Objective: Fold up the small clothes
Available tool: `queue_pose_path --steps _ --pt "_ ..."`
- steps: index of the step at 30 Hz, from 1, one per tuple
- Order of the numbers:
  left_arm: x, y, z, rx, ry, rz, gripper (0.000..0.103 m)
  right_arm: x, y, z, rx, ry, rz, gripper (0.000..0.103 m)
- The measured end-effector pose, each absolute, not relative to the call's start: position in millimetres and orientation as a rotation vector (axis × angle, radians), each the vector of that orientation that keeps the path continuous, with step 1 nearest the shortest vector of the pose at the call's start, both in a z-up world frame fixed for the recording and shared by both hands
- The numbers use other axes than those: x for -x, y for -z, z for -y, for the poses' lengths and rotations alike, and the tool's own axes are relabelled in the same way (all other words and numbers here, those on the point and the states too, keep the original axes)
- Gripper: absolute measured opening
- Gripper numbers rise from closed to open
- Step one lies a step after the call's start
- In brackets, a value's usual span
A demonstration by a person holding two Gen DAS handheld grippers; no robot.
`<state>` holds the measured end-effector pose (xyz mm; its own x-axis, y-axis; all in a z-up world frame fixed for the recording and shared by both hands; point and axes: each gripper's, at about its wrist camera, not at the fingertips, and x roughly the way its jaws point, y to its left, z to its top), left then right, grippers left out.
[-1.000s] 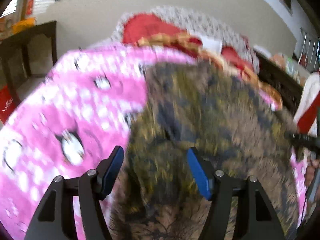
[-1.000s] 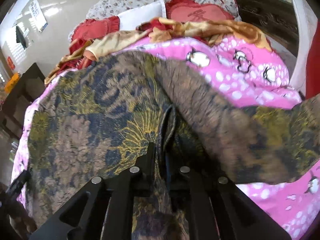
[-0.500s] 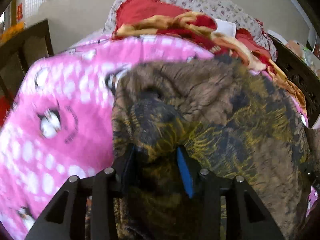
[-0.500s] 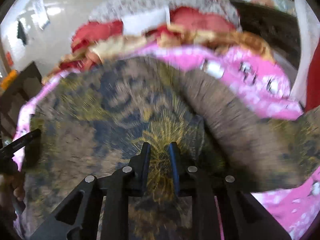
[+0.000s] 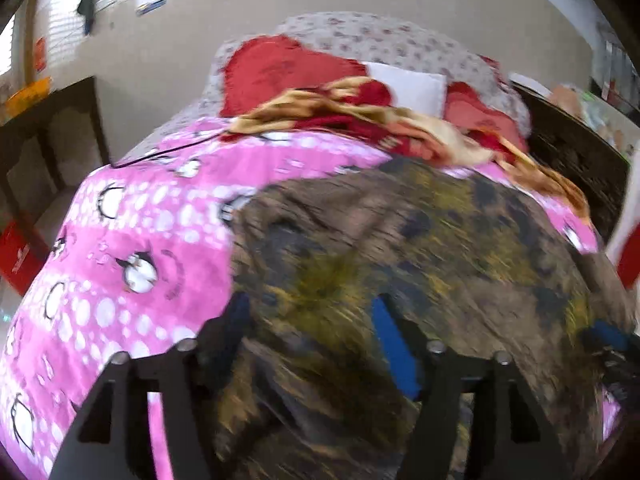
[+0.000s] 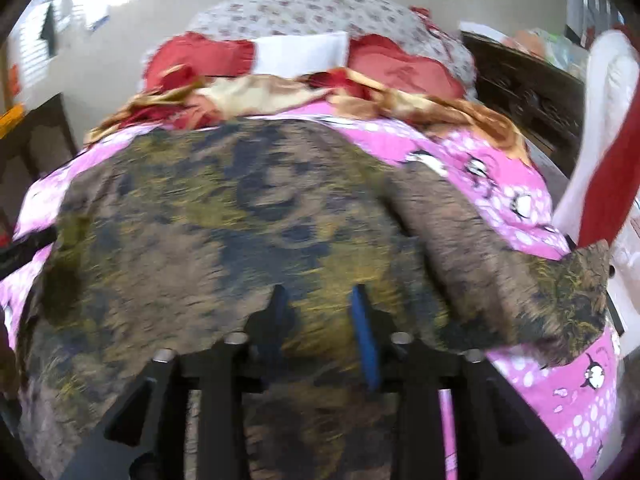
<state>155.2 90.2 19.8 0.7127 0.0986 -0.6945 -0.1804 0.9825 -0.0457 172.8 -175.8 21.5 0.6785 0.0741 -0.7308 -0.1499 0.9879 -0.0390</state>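
A brown garment (image 5: 420, 260) with a yellow and dark blue pattern lies spread on the pink penguin-print bedspread (image 5: 140, 240). My left gripper (image 5: 310, 320) hovers over its near left part. Its jaws are opening, and the cloth lies loose under them, not pinched. In the right wrist view the garment (image 6: 200, 220) fills the middle, with a sleeve (image 6: 460, 240) running off to the right. My right gripper (image 6: 320, 304) stands above the near edge with its jaws opening and no cloth pressed between the pads. The right gripper's blue pad (image 5: 608, 340) shows at the left view's right edge.
Red pillows (image 6: 200, 60), a floral pillow (image 6: 320, 12) and a crumpled red-and-gold cloth (image 5: 360, 120) lie at the bed's far end. Dark wooden furniture (image 6: 532, 88) stands to the right, a dark chair (image 5: 52, 136) to the left. A white and red object (image 6: 608, 128) rises at the right edge.
The right gripper was shut on a fold of the garment and has let go, its jaws now apart. The left gripper closed partway over the cloth, then widened again. Both have shifted sideways.
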Motion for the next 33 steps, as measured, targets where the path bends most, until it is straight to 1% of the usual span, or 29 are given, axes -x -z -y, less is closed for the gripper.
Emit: queue_pose_path --steps 2,3,4,5,7,8,10,11,13,15,16,17,18,20,22,26,29,32,33 --pt "-161 3 -77 0.061 -0.134 -0.835 0.069 -175 0 158 0.147 -0.128 -0.899 0.041" --pt "-169 29 -74 0.014 -0.151 -0.94 0.072 -179 14 152 0.172 -0.117 -0.952 0.041" --pt "-167 31 -74 0.004 -0.144 -0.919 0.072 -178 21 149 0.184 -0.104 -0.957 0.041" --pt "-158 24 -77 0.024 -0.147 -0.876 0.072 -174 16 152 0.164 -0.099 -0.928 0.041" --pt "-150 15 -81 0.05 -0.174 -0.888 0.071 -172 1 163 0.099 -0.107 -0.962 0.041" --pt "-141 8 -84 0.07 -0.173 -0.866 0.072 -164 -13 174 0.05 -0.134 -0.926 0.041" --pt "-118 -2 -87 0.111 -0.167 -0.814 0.078 -146 -37 205 -0.033 -0.153 -0.827 0.043" --pt "-110 -1 -86 0.122 -0.157 -0.808 0.083 -138 -47 229 -0.056 -0.132 -0.802 0.044" --pt "-100 7 -82 0.142 -0.126 -0.814 0.084 -129 -57 279 -0.07 -0.042 -0.777 0.044" --pt "-96 29 -77 0.132 -0.087 -0.853 0.084 -132 -57 330 -0.087 0.06 -0.778 0.044" --pt "-99 34 -77 0.126 -0.089 -0.89 0.084 -134 -53 363 -0.129 0.123 -0.798 0.044" --pt "-98 28 -77 0.128 -0.094 -0.862 0.086 -138 -47 399 -0.194 0.168 -0.816 0.044" --pt "-97 28 -77 0.138 -0.1 -0.857 0.091 -141 -38 436 -0.291 0.189 -0.835 0.044" --pt "-99 30 -77 0.143 -0.104 -0.881 0.091 -147 -21 488 -0.447 0.179 -0.865 0.043" --pt "-99 30 -76 0.14 -0.105 -0.878 0.092 -146 -8 522 -0.525 0.191 -0.854 0.042" --pt "-103 30 -75 0.133 -0.113 -0.878 0.092 -158 16 557 -0.701 0.105 -0.815 0.042" --pt "-103 32 -74 0.131 -0.117 -0.879 0.092 -172 36 568 -0.795 0.094 -0.841 0.042" --pt "-103 32 -74 0.132 -0.123 -0.879 0.092 -183 44 564 -0.787 0.091 -0.84 0.041" --pt "-103 32 -74 0.13 -0.125 -0.88 0.093 -186 44 562 -0.773 0.088 -0.835 0.034"
